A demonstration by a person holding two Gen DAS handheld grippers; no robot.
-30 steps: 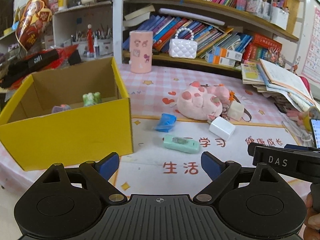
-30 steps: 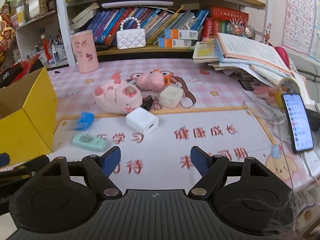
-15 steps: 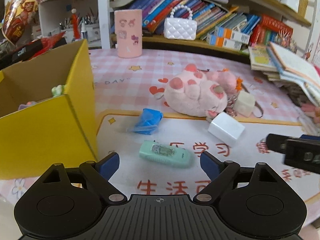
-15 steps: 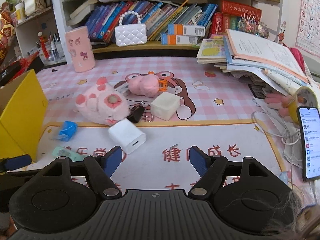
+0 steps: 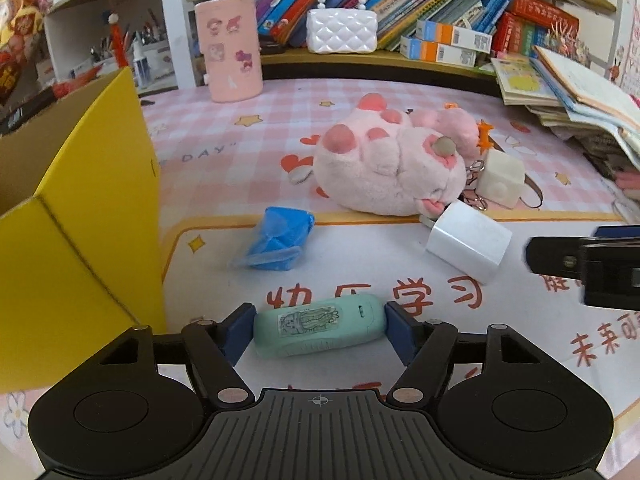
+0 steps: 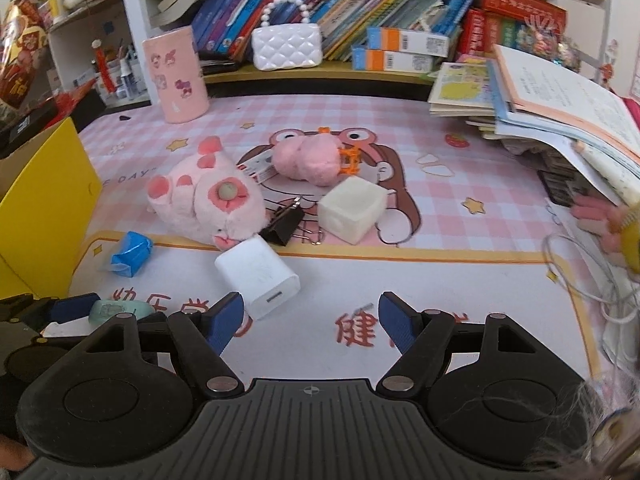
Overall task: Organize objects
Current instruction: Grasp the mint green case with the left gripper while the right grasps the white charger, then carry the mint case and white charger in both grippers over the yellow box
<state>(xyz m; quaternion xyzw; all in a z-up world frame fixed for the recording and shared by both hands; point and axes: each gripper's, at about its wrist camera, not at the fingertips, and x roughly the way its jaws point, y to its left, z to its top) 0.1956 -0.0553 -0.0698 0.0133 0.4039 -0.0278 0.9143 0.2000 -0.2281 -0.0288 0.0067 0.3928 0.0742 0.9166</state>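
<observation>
The left gripper (image 5: 319, 330) sits low over the printed desk mat (image 5: 360, 272), its 2 blue pads at either end of a mint-green case (image 5: 319, 332) that carries a small line-drawing sticker. The pads look to be touching the case's ends, so the jaws are closed on it while it lies flat on the mat. A yellow cardboard box (image 5: 80, 220) stands just to the left of that gripper.

Beyond the case lies a crumpled blue wrapper (image 5: 280, 240), and to its right a white USB charger block (image 5: 468, 246) leans against a pink plush toy (image 5: 384, 168). A cream cube (image 5: 500, 180) sits beside the plush on its right. At the back stand a pink cylindrical holder (image 5: 230, 48) and a white quilted purse (image 5: 342, 32) on the shelf.

The right gripper (image 6: 310, 314) hovers above the mat with its jaws wide apart and nothing between them; the white charger block (image 6: 258, 276) lies just ahead of its left pad. A black binder clip (image 6: 284, 224) rests between the plush (image 6: 204, 200) and the cream cube (image 6: 352, 208). From this view, the mint-green case (image 6: 120, 310) shows only partly, at the lower left behind the gripper's body.
</observation>
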